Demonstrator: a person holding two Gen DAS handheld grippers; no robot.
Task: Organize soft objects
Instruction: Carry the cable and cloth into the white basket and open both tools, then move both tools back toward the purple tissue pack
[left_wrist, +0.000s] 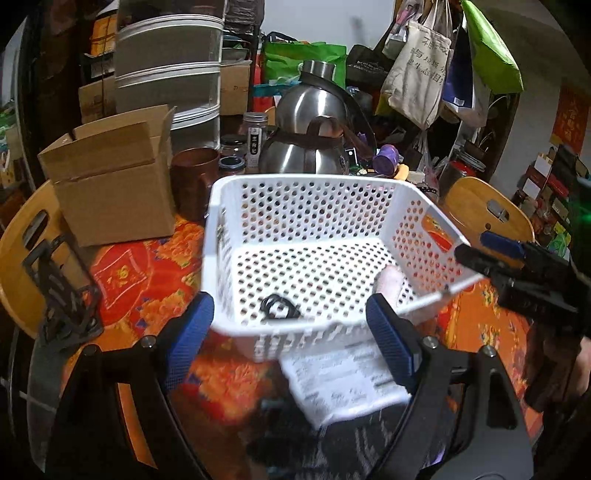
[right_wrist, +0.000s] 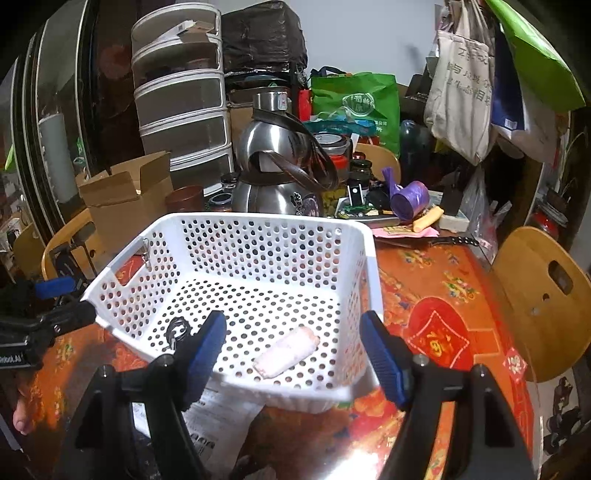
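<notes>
Perforated white plastic basket (right_wrist: 258, 258), fuzzy pink roll (right_wrist: 286, 351) inside

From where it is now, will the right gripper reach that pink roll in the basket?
Probably yes. The right gripper is open, right at the basket rim, and the pink roll lies uncovered between its fingers; only the low near wall needs clearing.
</notes>
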